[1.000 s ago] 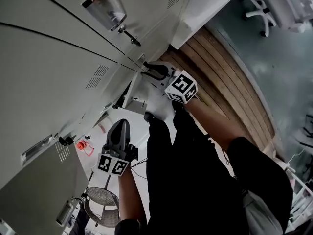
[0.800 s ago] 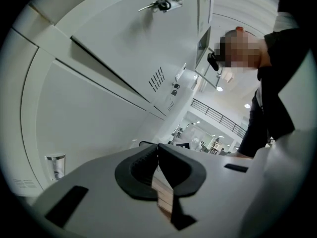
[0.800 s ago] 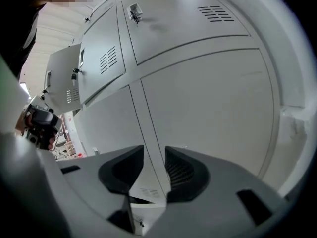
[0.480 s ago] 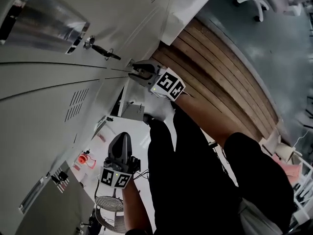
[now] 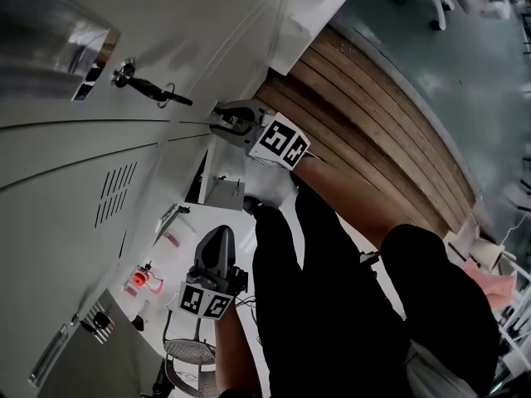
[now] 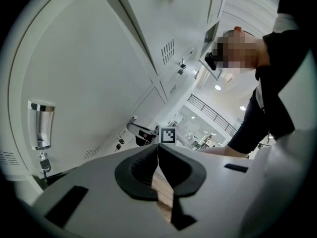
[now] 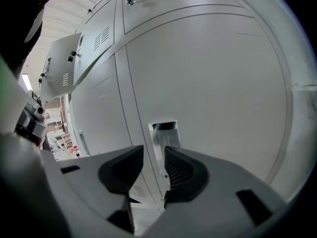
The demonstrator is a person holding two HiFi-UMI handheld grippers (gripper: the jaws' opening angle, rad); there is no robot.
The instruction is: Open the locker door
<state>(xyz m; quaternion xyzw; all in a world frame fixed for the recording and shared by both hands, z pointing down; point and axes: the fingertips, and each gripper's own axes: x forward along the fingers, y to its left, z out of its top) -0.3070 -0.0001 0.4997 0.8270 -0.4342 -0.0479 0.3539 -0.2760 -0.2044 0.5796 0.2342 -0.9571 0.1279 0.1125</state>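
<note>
Mostly cropped, the locker door (image 7: 208,83) faces the released right claw (image 7: 153,155); left claw (image 6: 158,150) clenched.

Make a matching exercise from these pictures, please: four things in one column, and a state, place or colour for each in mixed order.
Things:
1. left gripper
2. right gripper
3. key
4. floor planks

Descriptions:
a. brown
b. jaws apart
c. stuck in a lock
d. jaws together

Pairs: 1-d, 2-b, 3-c, 4-a
</note>
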